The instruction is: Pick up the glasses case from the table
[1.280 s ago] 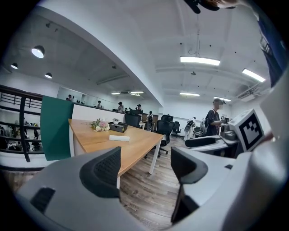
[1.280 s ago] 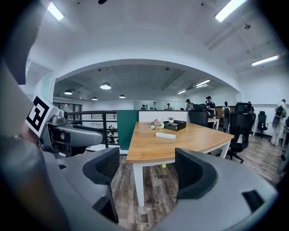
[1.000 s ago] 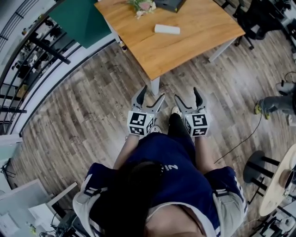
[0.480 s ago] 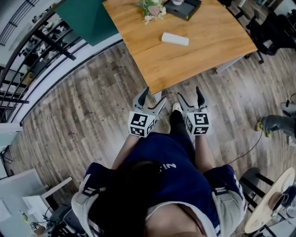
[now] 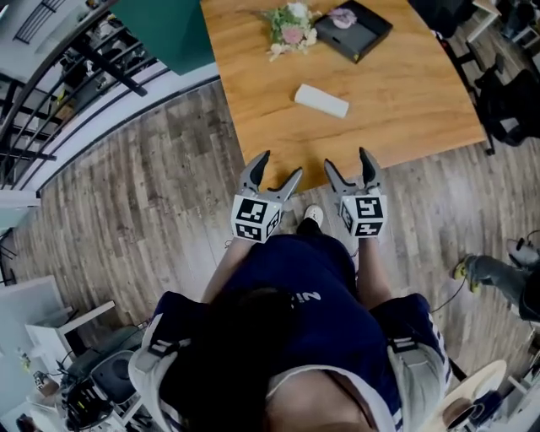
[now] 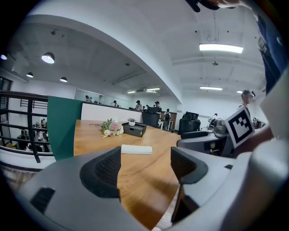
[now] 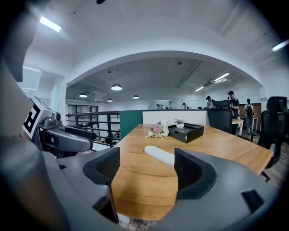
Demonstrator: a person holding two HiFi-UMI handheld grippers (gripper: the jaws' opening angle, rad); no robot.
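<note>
A white oblong glasses case (image 5: 321, 100) lies flat on the wooden table (image 5: 405, 93), some way in from its near edge. It also shows ahead in the left gripper view as the case (image 6: 136, 149) and in the right gripper view as the case (image 7: 159, 155). My left gripper (image 5: 274, 170) hangs open at the table's near edge with nothing between its jaws. My right gripper (image 5: 351, 165) is open beside it, just over the edge, also holding nothing. Both point toward the case and are well short of it.
A small bunch of flowers (image 5: 291, 25) and a black tray (image 5: 354, 29) sit at the table's far side. A green partition (image 5: 164, 29) and a railing (image 5: 51, 84) stand to the left. An office chair (image 5: 506, 101) is at the right. The person's foot (image 5: 310, 218) is on the wood floor.
Both grippers have moved forward together from over the floor to the table's near edge. The table and case now lie closer. Both jaws stay open.
</note>
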